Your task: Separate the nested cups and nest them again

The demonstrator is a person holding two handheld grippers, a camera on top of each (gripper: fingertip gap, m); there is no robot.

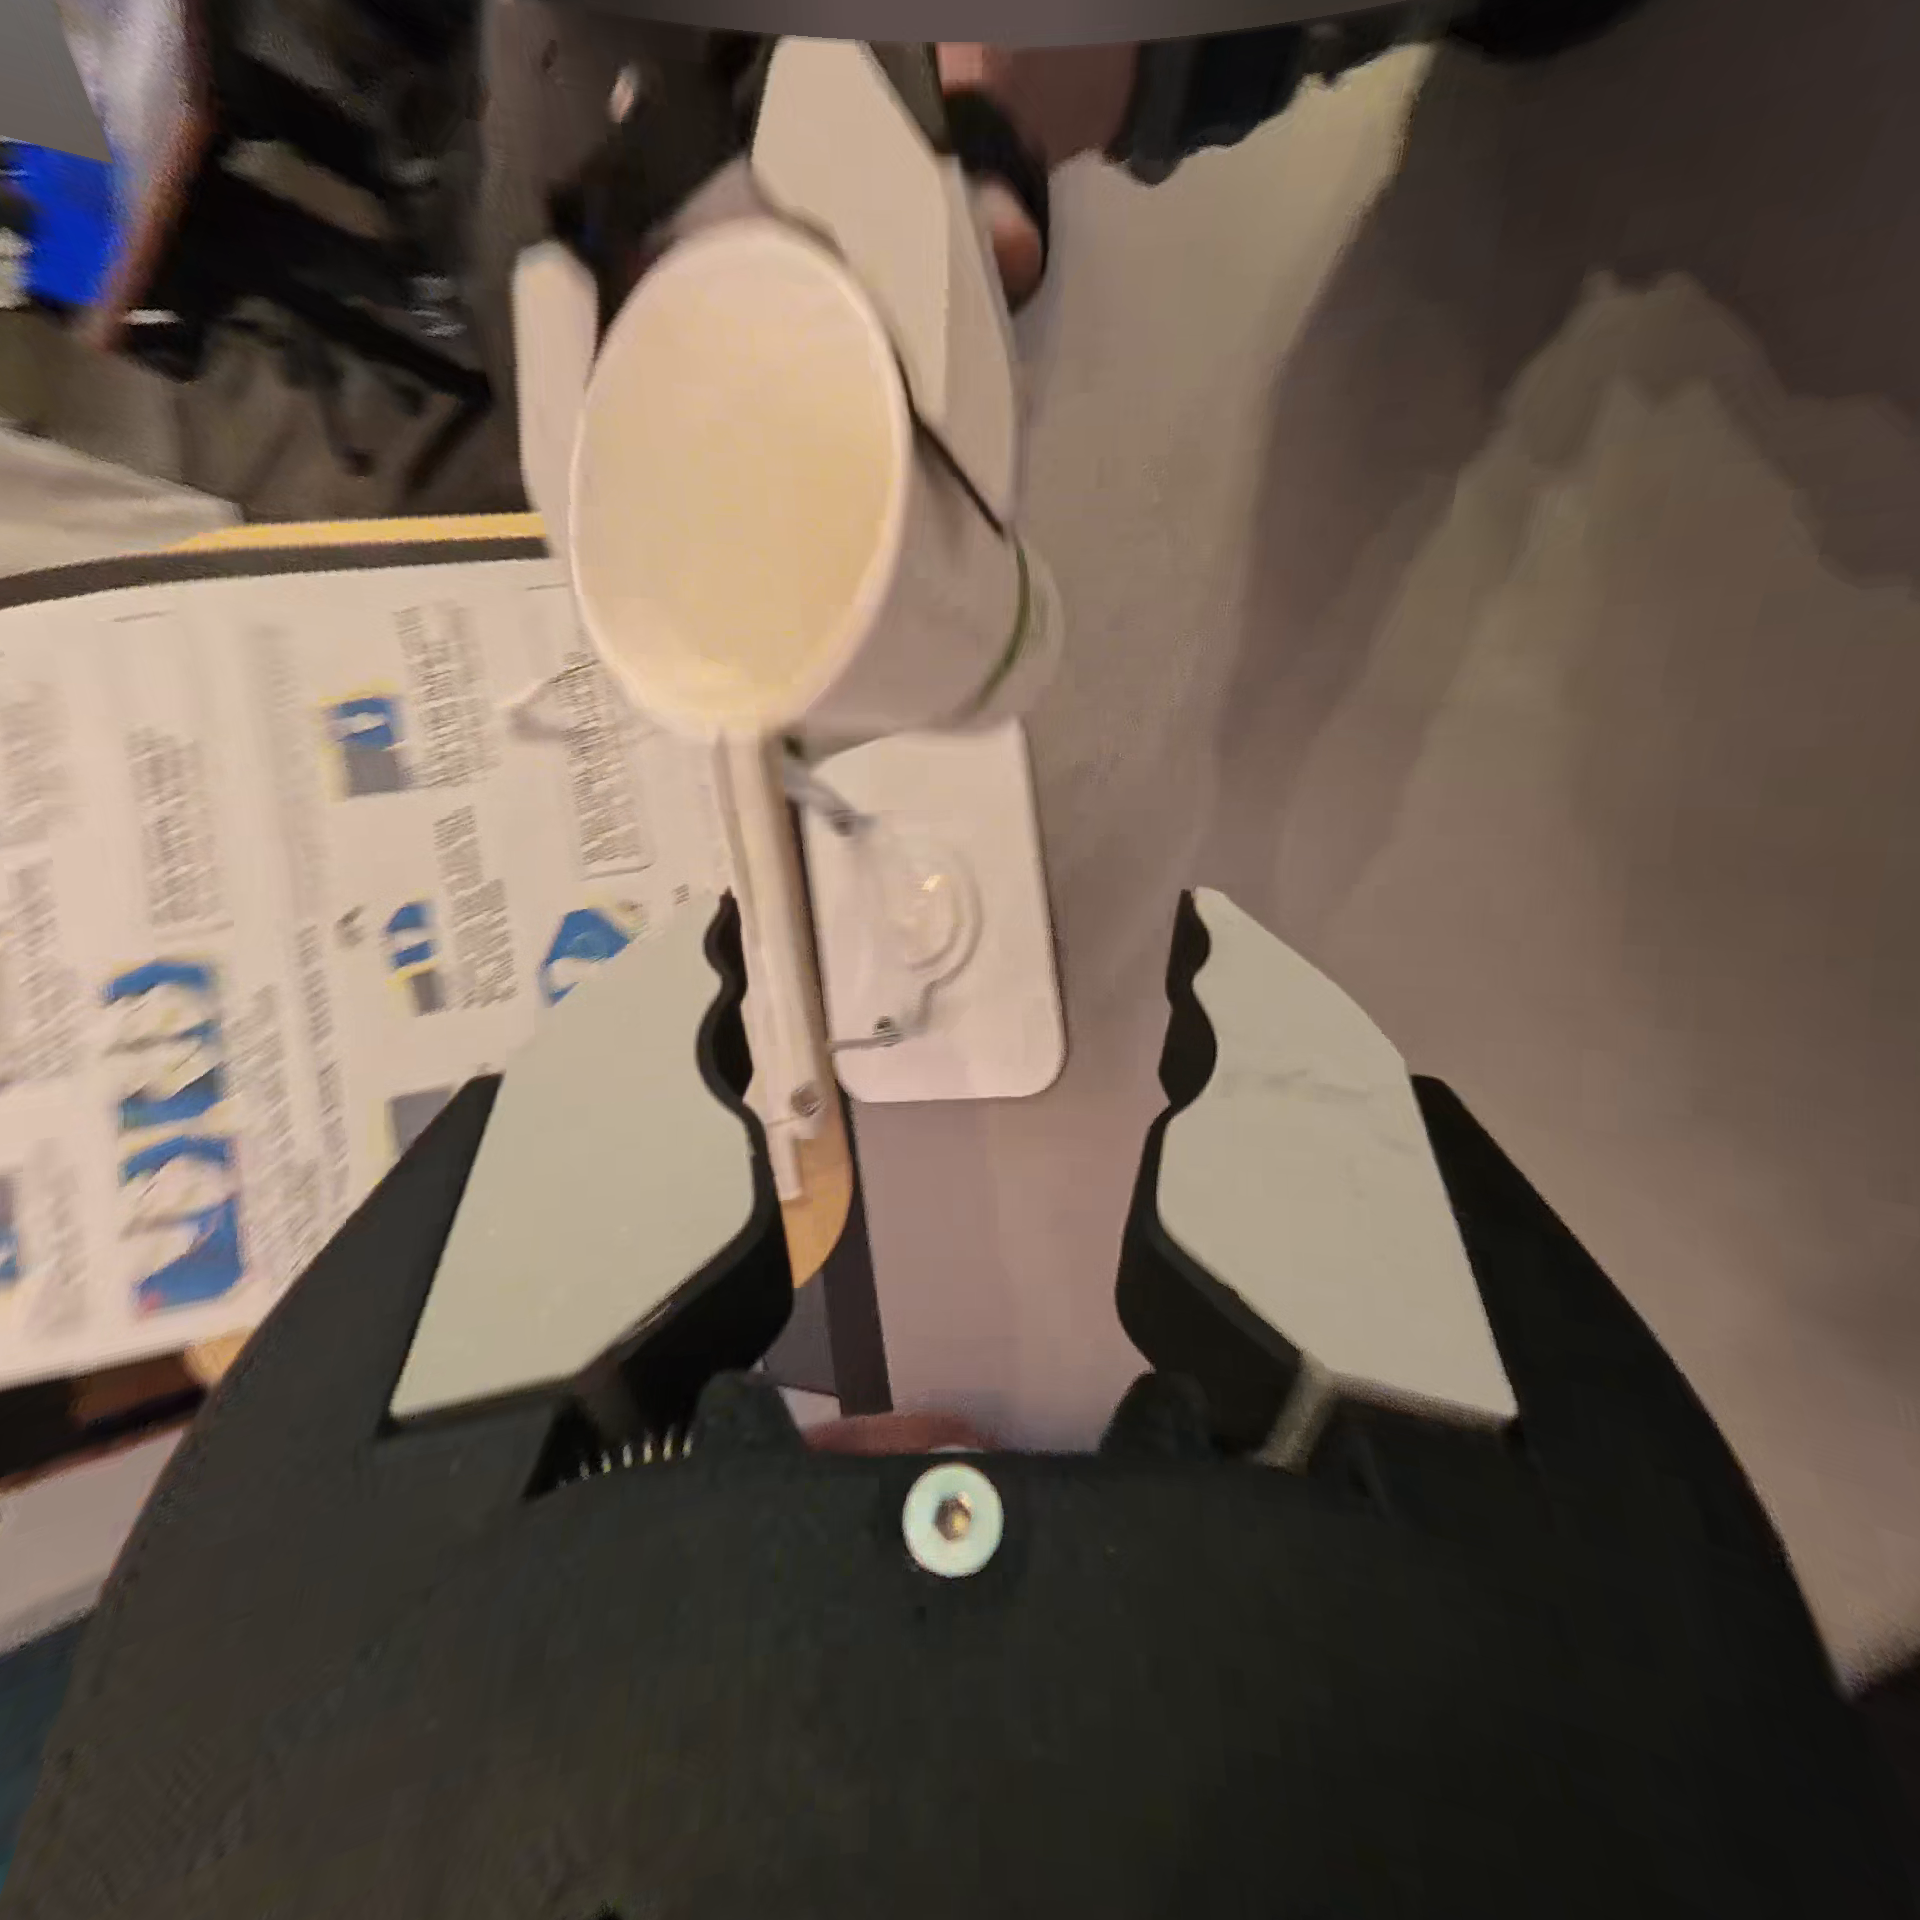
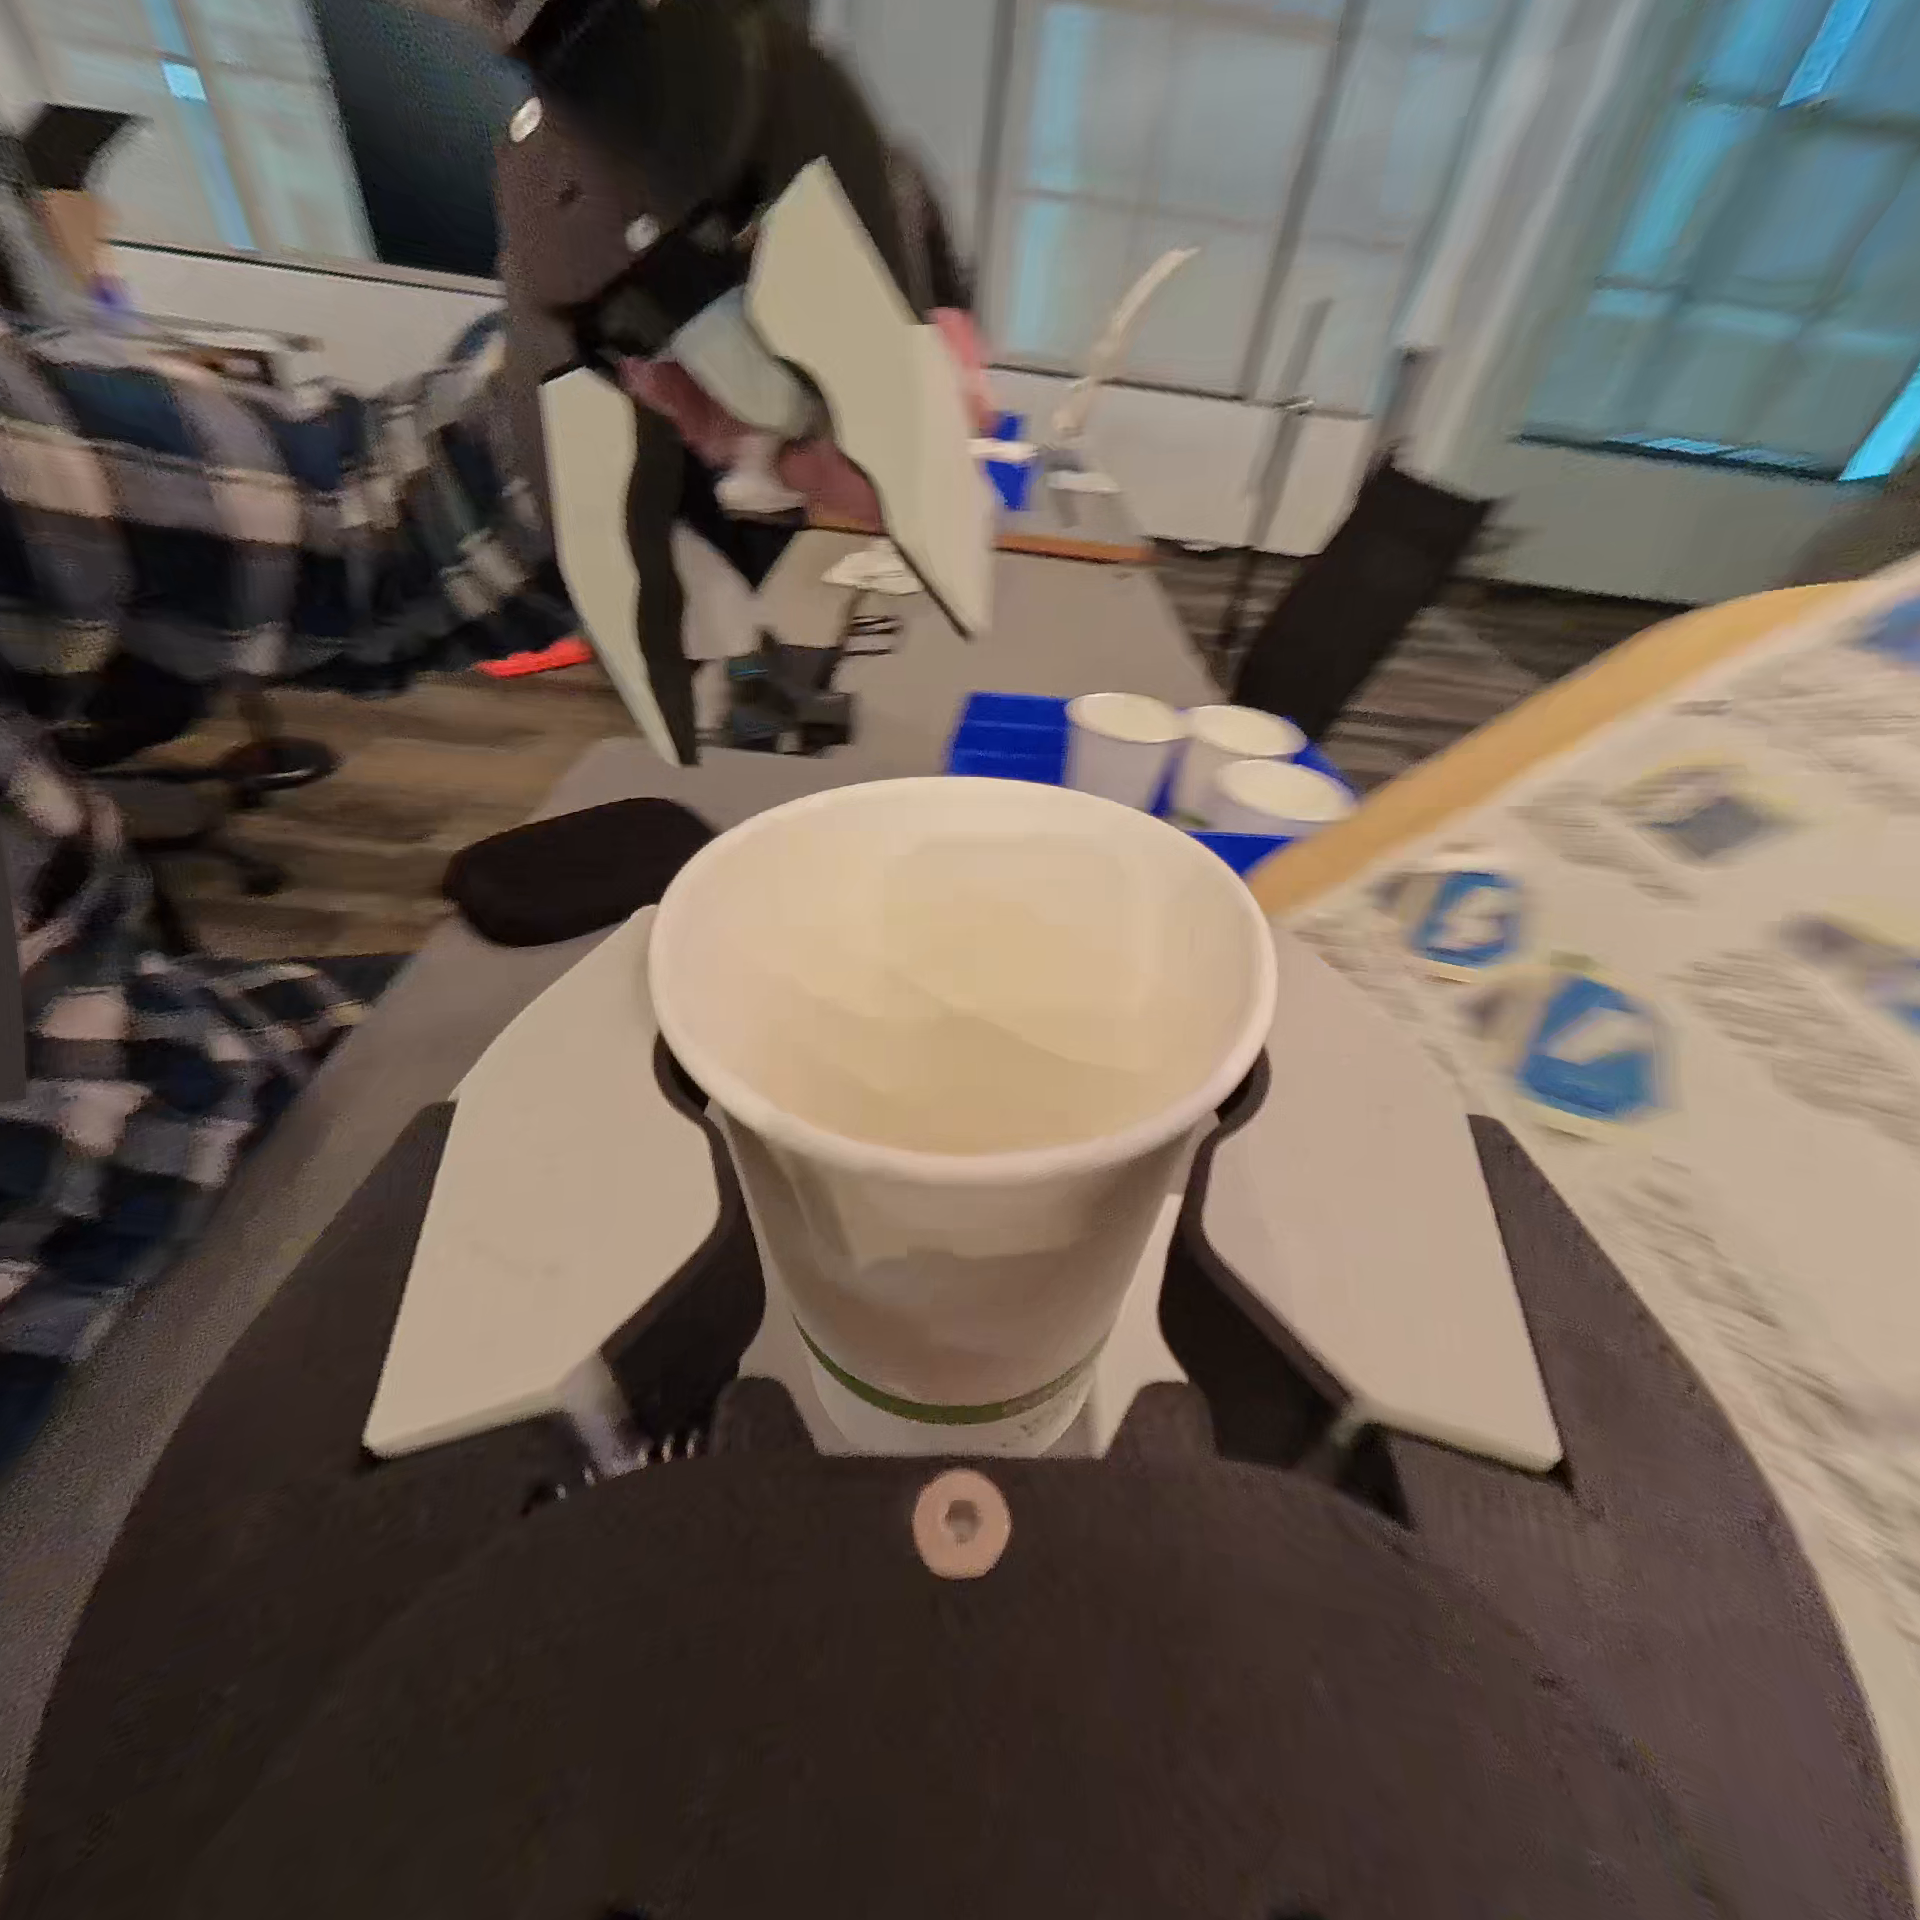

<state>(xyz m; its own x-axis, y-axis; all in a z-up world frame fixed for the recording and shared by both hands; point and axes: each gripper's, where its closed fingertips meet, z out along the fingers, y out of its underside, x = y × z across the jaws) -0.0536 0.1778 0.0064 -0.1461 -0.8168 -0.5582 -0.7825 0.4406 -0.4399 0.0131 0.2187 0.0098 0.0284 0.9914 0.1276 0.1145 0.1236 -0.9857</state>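
1. Cup (image 2: 961,1039), white paper with a thin green band near its base, sits upright between the fingers of the right gripper (image 2: 961,1070). Both dark inner pads press its wall just under the rim. Inside looks bare and cream-coloured.
2. Same cup (image 1: 748,468) shows in the left wrist view, mouth turned toward the camera, clamped between the right gripper's white fingers (image 1: 914,260), up off the table.
3. Left gripper (image 1: 956,935) stands wide apart with nothing between its fingers. Grey table (image 1: 1143,520) shows through the gap.
4. In the right wrist view the left gripper (image 2: 821,675) hangs above and beyond the cup, fingers spread, tips pointing down. A hand (image 2: 831,457) shows behind it.
5. Three more white cups (image 2: 1210,758) stand together by a blue bin (image 2: 1008,732) toward the far end of the table (image 2: 499,997).
6. A black pouch (image 2: 582,868) lies near the table's left edge, just beyond the right gripper's left finger.
7. A printed sheet with blue marks (image 1: 260,883) lies on a wooden board (image 2: 1507,748) to the right of the held cup. Heavy blur.
8. A white plate with a clear dome (image 1: 935,914) lies on the table beside the board's edge, next to a thin white rod (image 1: 774,935).
9. A plaid cloth (image 2: 156,499) lies off the table's left side.
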